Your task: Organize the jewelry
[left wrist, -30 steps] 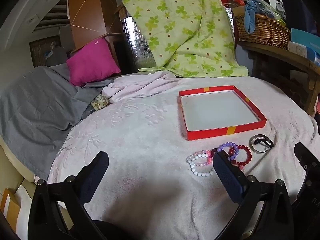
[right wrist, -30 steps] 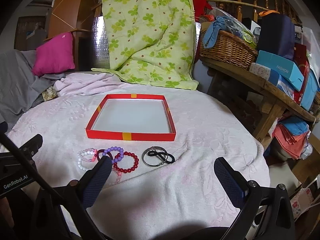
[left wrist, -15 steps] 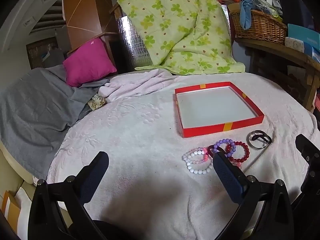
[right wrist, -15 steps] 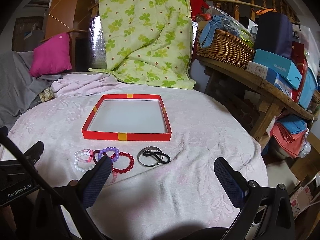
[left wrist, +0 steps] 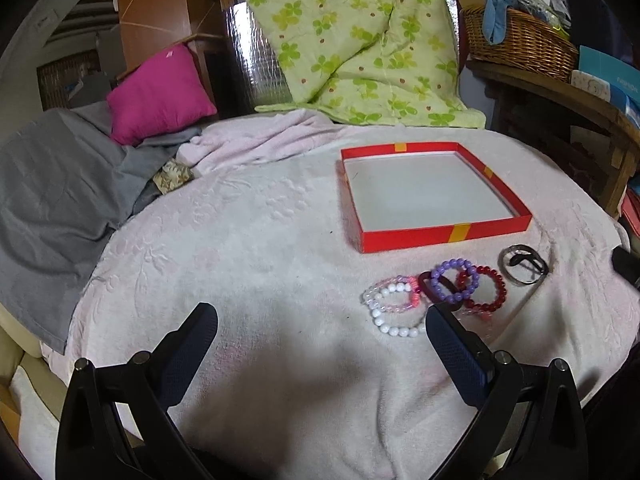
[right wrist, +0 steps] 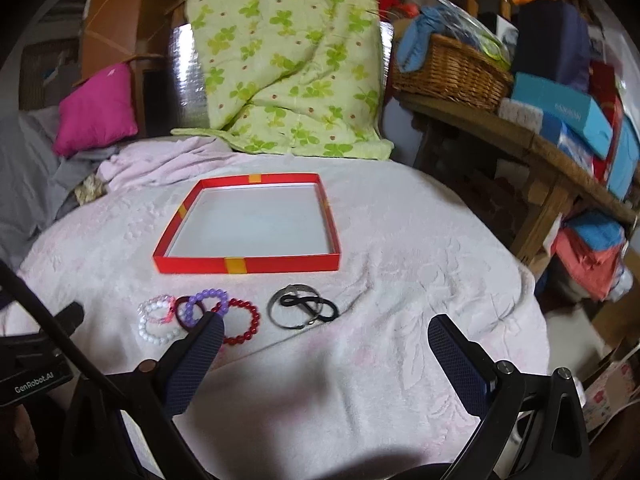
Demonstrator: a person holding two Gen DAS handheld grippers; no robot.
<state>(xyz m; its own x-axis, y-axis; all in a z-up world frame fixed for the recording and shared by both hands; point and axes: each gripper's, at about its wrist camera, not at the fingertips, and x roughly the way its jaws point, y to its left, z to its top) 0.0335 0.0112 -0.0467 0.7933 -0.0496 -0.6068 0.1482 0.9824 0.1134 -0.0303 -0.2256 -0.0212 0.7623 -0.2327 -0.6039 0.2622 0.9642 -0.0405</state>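
Both grippers (left wrist: 320, 344) (right wrist: 324, 344) hover wide-jawed near bracelets (left wrist: 436, 292) beside red box (left wrist: 440, 236).

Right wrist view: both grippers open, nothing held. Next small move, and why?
Probably ease the right hand-held gripper forward and down onto the silver bangle. It lies apart from the overlapping bead bracelets, nearest this gripper's open gap, so it is the cleanest first pick. The red tray just beyond holds nothing yet. The left hand-held gripper is open too.
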